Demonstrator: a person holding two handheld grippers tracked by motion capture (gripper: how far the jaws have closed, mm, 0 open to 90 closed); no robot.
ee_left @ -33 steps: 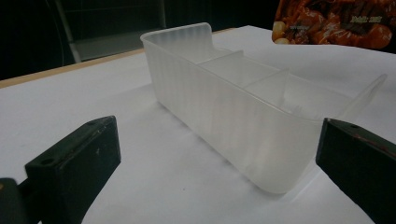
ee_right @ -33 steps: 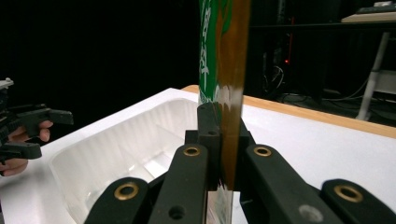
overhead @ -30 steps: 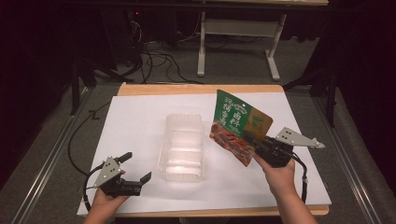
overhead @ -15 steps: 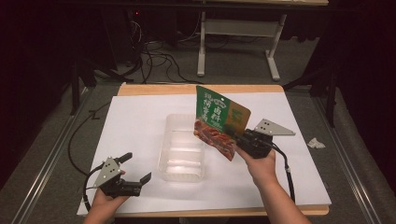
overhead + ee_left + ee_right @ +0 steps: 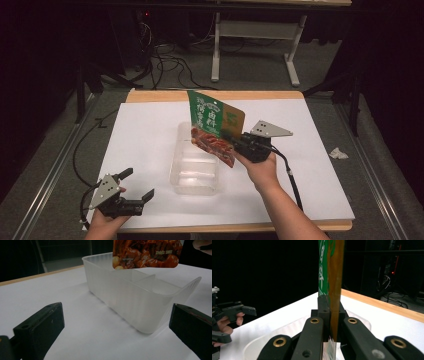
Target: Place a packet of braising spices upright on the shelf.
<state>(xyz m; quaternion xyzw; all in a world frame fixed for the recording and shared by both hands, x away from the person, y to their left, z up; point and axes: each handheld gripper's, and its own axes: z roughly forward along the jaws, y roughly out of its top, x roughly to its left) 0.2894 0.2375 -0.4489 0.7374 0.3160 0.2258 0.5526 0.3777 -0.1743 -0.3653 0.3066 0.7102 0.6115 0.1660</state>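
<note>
White paper covers the worktop (image 5: 150, 130); the right tongs (image 5: 231, 138), clamped on the green snack pouch (image 5: 212, 125), have carried it leftward over the clear container (image 5: 195, 167), likely for dropping in. Left tongs (image 5: 136, 186) wait open, near the container's corner.

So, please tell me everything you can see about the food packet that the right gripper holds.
The packet is a flat, glossy pouch, green at the top with white writing, with a picture of reddish-brown food on its lower part and a plain brownish back. The right gripper is shut on its edge and holds it upright, a little tilted, in the air. Its lower end hangs above the clear plastic box and, from the left gripper view, is not yet inside. Nothing else touches it.
</note>
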